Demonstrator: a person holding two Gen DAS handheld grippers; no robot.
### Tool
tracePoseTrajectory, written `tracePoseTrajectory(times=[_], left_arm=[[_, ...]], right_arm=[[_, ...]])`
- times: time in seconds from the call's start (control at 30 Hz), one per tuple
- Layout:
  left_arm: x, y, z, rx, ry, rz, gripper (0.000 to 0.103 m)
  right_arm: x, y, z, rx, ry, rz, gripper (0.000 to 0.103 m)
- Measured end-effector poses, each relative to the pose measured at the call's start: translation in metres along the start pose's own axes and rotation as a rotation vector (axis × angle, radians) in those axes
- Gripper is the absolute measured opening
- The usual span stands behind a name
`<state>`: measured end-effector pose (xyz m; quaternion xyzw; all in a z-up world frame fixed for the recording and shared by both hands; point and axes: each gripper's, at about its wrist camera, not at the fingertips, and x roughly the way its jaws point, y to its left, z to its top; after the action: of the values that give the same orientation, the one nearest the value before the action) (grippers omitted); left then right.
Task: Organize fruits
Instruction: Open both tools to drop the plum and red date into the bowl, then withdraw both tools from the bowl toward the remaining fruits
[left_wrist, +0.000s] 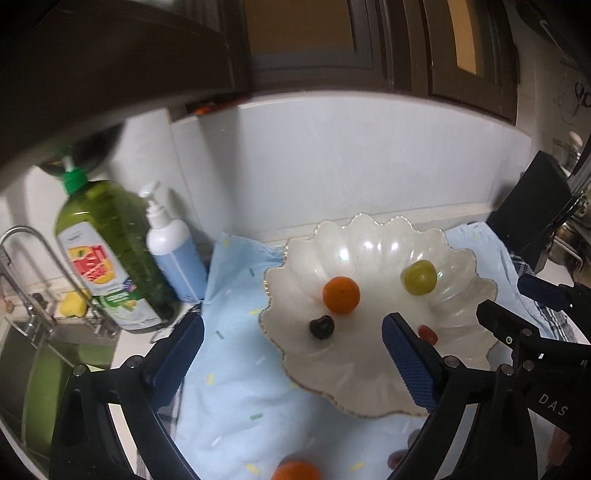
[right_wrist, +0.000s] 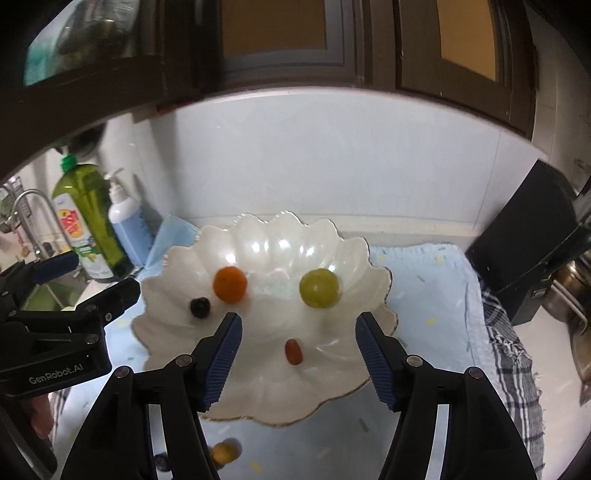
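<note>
A white scalloped bowl (left_wrist: 369, 369) (right_wrist: 258, 243) sits on a light blue cloth (left_wrist: 240, 369). In it lie an orange fruit (left_wrist: 341, 294) (right_wrist: 230, 284), a green fruit (left_wrist: 419, 277) (right_wrist: 319, 288), a dark berry (left_wrist: 321, 326) (right_wrist: 200, 307) and a small red fruit (left_wrist: 428, 334) (right_wrist: 293, 351). My left gripper (left_wrist: 291, 354) is open and empty over the bowl's left part. My right gripper (right_wrist: 298, 354) is open and empty above the red fruit. On the cloth in front lie another orange fruit (left_wrist: 295, 470), a yellow fruit (right_wrist: 223, 453) and a dark berry (right_wrist: 162, 462).
A green dish-soap bottle (left_wrist: 107, 254) and a white-and-blue pump bottle (left_wrist: 173, 247) stand at the left by a sink tap (left_wrist: 33, 266). A black box (right_wrist: 528, 243) and metal pots stand at the right. A checked cloth (right_wrist: 513, 369) lies beside the blue one.
</note>
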<state>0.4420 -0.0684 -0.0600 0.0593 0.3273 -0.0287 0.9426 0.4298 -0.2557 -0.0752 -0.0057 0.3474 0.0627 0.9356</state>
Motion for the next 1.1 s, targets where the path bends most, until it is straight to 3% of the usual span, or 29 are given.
tracePoseTrajectory(times=[0.5,1.1], left_arm=[[-0.089,0.017,-0.023,-0.02,-0.116,0.005,0.103],[-0.141,0.021,-0.075,-0.018,-0.116,0.021,0.098]], right_arm=[[-0.081,0.033,-0.013,-0.082,-0.163,0.063,0.065],[-0.121,0.055,-0.056,-0.136,-0.172,0.141,0.065]])
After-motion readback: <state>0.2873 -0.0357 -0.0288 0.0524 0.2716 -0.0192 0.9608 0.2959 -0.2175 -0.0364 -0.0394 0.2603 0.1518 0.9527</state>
